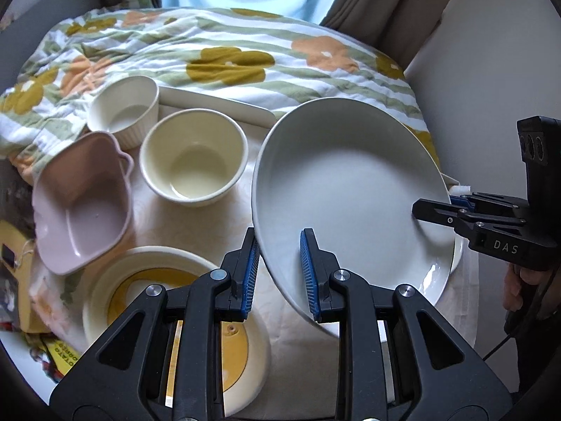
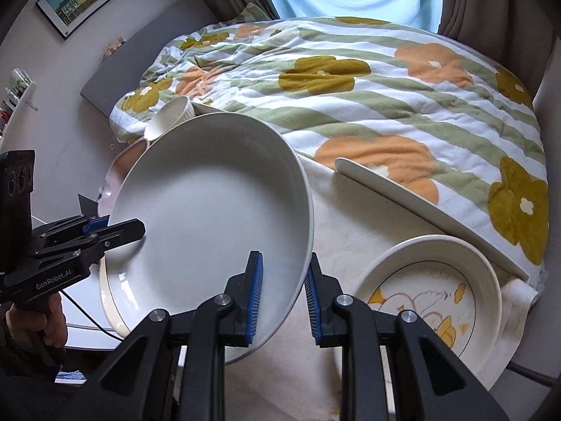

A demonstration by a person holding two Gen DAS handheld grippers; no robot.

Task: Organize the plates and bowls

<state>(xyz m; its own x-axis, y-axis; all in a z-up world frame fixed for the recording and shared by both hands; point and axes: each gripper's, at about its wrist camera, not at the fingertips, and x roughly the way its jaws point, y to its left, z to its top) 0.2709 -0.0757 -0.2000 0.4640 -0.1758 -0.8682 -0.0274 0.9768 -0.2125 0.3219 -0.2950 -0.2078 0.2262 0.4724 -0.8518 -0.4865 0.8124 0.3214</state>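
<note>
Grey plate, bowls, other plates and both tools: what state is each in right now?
Grey plate: lifted, tilted, gripped at opposite rims.
Left tool: shut on the grey plate's rim.
Right tool: shut on the grey plate's rim.
Pink bowl: upright, empty.
Cream bowl: upright, empty.
Ribbed bowl: upright, empty.
Duck-pattern plate: flat on the table, empty.

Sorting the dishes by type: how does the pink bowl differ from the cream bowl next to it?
The pink bowl has an irregular, angular outline with a lug handle; the cream bowl is plain and round. The pink bowl sits tilted, leaning against the yellow-patterned plate; the cream bowl stands level. Both are empty.
</note>
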